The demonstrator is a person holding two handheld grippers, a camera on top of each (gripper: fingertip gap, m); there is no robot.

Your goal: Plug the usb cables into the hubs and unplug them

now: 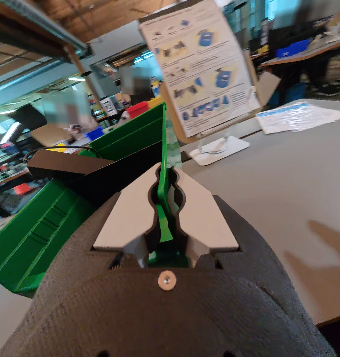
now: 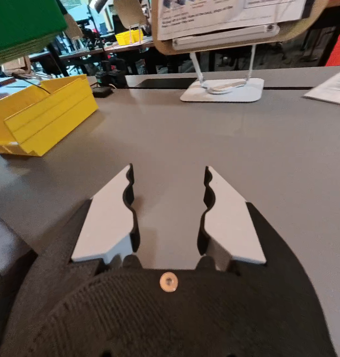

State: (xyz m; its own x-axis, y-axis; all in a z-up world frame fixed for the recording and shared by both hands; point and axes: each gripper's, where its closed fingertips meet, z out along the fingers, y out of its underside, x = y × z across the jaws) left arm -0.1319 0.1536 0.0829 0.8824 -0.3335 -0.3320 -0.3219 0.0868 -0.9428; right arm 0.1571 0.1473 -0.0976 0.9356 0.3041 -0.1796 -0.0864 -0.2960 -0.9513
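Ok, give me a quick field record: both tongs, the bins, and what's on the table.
left tongs: shut on green bin wall, bin lifted and tilted
bin contents: long black box with black cable
right tongs: open, empty, over bare grey table
yellow bin: on table, left side
document stand: white base, far edge
usb cables, hubs: not identifiable

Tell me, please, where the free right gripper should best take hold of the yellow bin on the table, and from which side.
Probably at the top rim of the yellow bin, on its nearer long wall. That wall is thin and upright, so the open right gripper could come down from above, with one of its fingers inside and one outside. The stepped outer face looks too broad to span.
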